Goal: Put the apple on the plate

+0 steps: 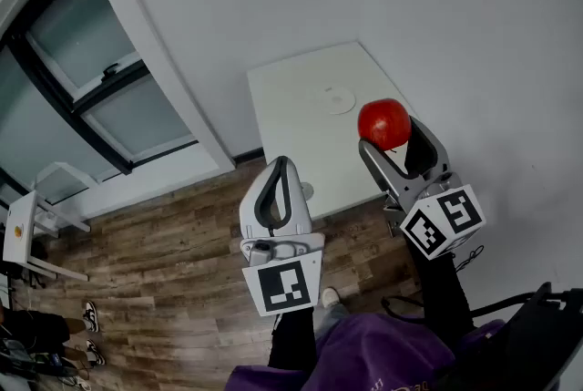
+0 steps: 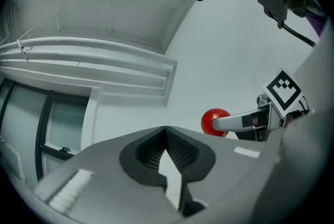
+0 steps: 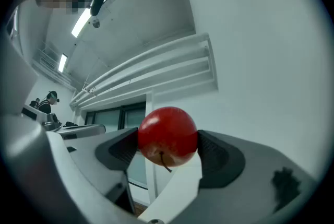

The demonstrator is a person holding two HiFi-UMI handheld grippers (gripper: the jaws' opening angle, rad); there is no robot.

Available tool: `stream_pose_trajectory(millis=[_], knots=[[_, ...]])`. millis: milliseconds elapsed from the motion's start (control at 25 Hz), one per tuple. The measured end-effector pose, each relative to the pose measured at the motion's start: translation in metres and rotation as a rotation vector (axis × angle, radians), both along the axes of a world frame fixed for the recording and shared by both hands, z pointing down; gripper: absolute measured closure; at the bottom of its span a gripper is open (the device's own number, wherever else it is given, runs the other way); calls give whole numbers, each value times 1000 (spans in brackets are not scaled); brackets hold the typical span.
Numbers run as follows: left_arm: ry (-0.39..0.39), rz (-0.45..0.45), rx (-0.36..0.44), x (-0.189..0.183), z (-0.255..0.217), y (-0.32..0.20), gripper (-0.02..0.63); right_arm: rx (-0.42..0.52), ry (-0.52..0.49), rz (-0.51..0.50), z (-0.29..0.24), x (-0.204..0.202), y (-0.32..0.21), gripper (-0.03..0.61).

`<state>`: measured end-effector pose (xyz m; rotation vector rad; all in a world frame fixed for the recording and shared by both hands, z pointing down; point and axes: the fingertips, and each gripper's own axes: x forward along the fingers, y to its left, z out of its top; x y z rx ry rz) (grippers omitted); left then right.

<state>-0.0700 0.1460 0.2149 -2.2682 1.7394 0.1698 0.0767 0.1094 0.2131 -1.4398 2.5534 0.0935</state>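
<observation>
well, clamping the apple in the right gripper, left gripper closed empty; risking rolling past the plate ahead-left if releasing too high.

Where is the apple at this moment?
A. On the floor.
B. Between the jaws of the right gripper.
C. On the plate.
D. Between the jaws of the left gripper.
B: the right gripper view shows the apple clamped between the jaws of the right gripper, while the plate lies bare.

Glossy apple; smooth matt table
</observation>
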Motion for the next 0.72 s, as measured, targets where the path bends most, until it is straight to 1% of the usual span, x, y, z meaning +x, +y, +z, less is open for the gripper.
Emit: stream_pose_trajectory(millis=[160,360,520,720], knots=[[-3,21,5,6,14,-11,607,1,-5,11,16,3,-9,218],[-12,51,-2,4,21,-33,607,-2,-11,34,21,0,-28,218],[-4,64,-11,-3,26,-51,607,-10,-13,50,26,-5,-45,216],[12,81,-35,-1,29,-64,607,-35,0,65,28,-3,-56,218]])
